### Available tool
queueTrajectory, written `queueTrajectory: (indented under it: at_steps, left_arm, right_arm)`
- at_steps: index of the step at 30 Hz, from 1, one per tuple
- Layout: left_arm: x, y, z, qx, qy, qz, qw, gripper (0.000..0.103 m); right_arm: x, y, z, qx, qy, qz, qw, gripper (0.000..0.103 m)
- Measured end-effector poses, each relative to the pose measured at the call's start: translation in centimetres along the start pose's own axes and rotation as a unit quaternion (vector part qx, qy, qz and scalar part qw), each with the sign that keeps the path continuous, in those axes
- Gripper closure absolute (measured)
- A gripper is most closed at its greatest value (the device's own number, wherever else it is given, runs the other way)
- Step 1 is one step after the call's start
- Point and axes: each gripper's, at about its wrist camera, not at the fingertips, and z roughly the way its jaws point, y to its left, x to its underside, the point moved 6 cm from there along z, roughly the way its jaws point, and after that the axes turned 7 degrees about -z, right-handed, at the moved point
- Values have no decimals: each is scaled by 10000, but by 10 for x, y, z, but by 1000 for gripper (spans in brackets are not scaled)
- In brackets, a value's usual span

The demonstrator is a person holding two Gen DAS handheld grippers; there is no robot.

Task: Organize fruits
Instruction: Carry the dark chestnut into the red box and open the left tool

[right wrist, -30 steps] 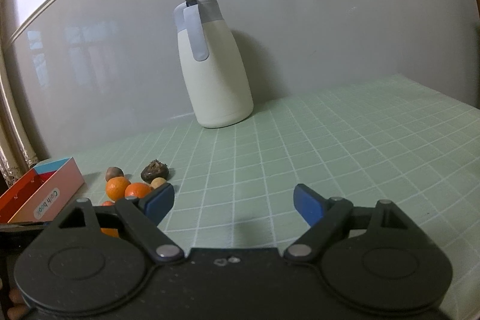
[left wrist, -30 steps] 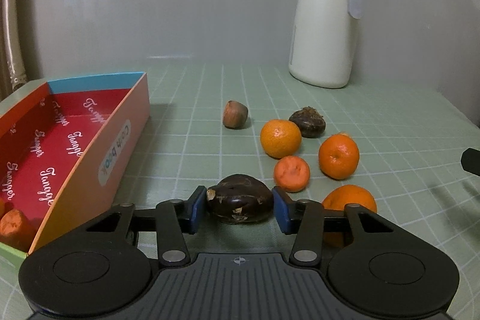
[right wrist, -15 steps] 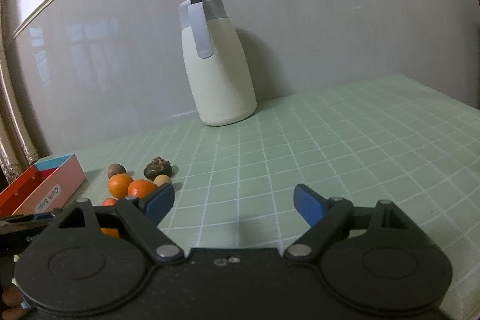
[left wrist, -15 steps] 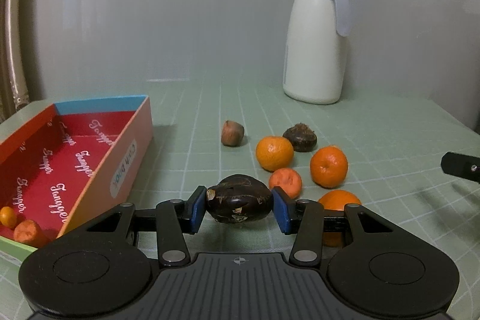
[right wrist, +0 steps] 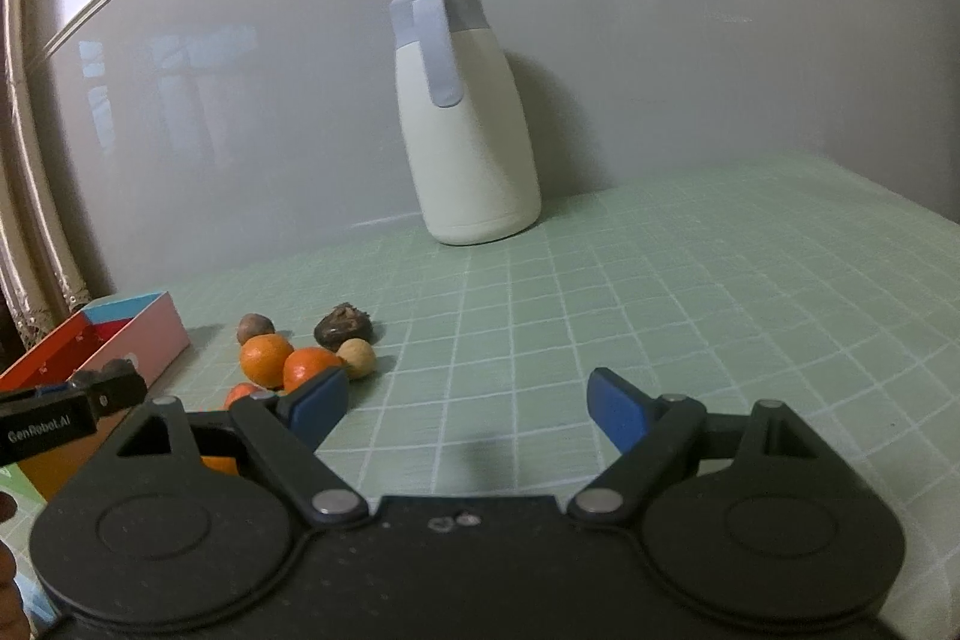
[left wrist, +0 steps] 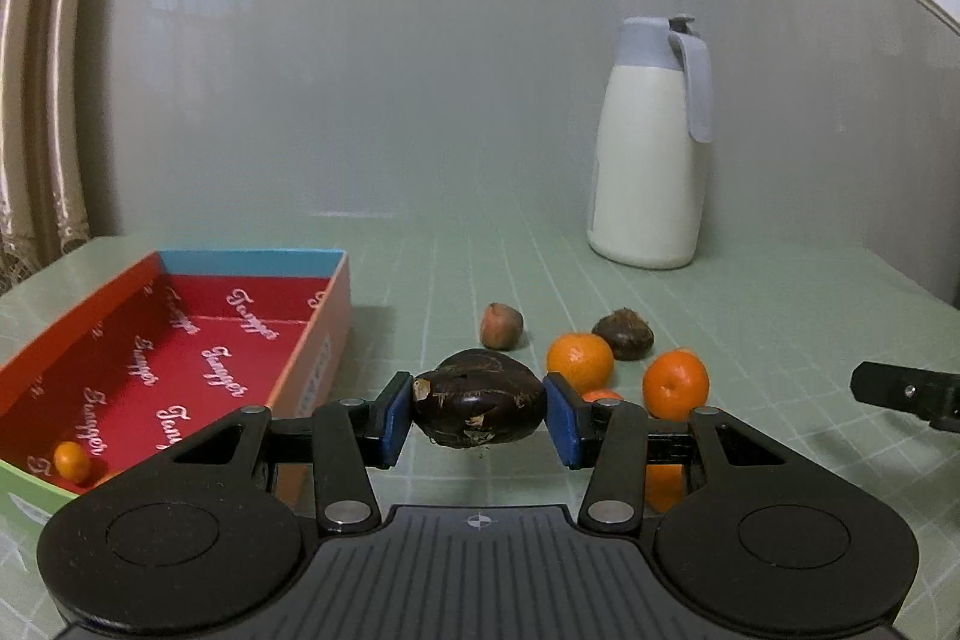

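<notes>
My left gripper [left wrist: 479, 409] is shut on a dark brown chestnut [left wrist: 478, 403], held above the table just right of the red-lined box [left wrist: 180, 346]. A small orange [left wrist: 72, 460] lies in the box's near corner. On the table beyond sit a brown nut [left wrist: 501, 325], a dark chestnut [left wrist: 623, 334] and several oranges [left wrist: 579, 361]. My right gripper [right wrist: 468, 409] stands open over bare table, nothing between its blue pads. In its view the fruit pile [right wrist: 264, 358], a pale nut [right wrist: 357, 357] and the box [right wrist: 120, 340] lie to the left.
A white jug with a grey-blue lid [left wrist: 651, 148] stands at the back by the wall. The green gridded tablecloth [right wrist: 690, 292] spreads to the right. The left gripper's finger [right wrist: 66, 409] shows at the right view's left edge. A curtain [left wrist: 36, 100] hangs far left.
My left gripper has risen and swung left with the chestnut, so the box interior now shows more fully. The right gripper has stayed almost still.
</notes>
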Motion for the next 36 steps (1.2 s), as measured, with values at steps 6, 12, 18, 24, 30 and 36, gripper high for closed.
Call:
queueTrajectory:
  at_steps: [6,12,18,24,30,36]
  left_arm:
    - [-4,9,-5,-71,-82,-65,9999,56]
    - [-9,24,-12,-240,-233,-162,9993,56]
    - [-14,45,-20,-481,-372,-288,9977,56]
    - [-19,71,-28,-798,-474,-438,9947,56]
    - [-21,101,-27,-1160,-441,-616,9904,56]
    - [-21,127,-16,-1497,-222,-779,9854,56]
  right_arm:
    - [-1,11,1,-72,-3,-82,9999,16]
    - [-2,26,5,-193,11,-172,9997,16]
    - [-4,44,10,-353,8,-274,9990,16]
    - [-6,63,15,-524,14,-385,9979,16]
    - [-6,82,19,-676,27,-493,9965,16]
    - [-5,96,20,-780,33,-585,9952,16]
